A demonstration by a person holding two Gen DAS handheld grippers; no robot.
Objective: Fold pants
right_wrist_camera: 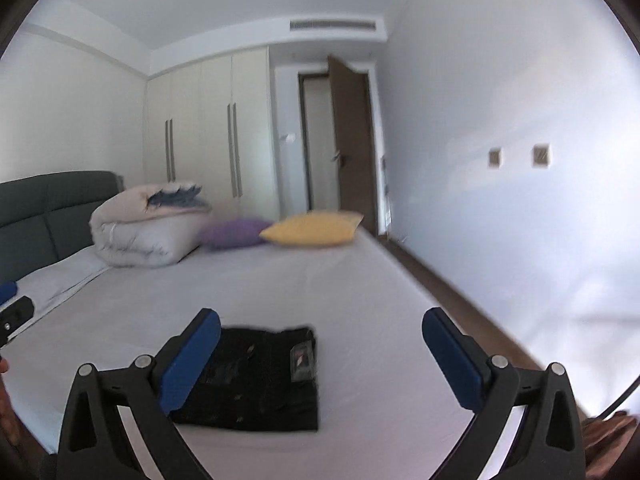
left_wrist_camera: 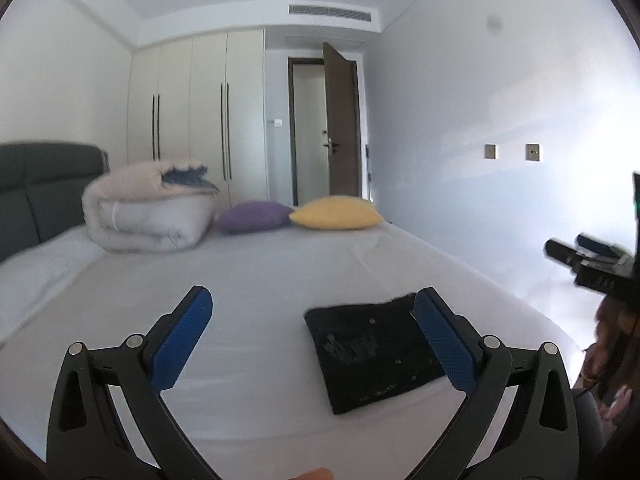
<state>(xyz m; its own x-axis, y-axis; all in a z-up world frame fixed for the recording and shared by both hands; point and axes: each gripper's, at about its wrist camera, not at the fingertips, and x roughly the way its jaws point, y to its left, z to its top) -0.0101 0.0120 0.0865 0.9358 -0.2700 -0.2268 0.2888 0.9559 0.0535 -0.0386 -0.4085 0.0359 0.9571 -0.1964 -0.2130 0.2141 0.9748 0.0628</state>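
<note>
The bed [left_wrist_camera: 280,264] carries the folded black pants [right_wrist_camera: 260,380] near its foot-end edge. The left hand-held gripper [left_wrist_camera: 312,336] and right hand-held gripper [right_wrist_camera: 320,356] gape wide, empty, above. Risk: a low pass could snag and unfold them.

Black pants [left_wrist_camera: 376,356] on white bed [left_wrist_camera: 260,280]; purple pillow [left_wrist_camera: 254,216], yellow pillow [left_wrist_camera: 336,213], blue-padded tool [left_wrist_camera: 312,300].
</note>
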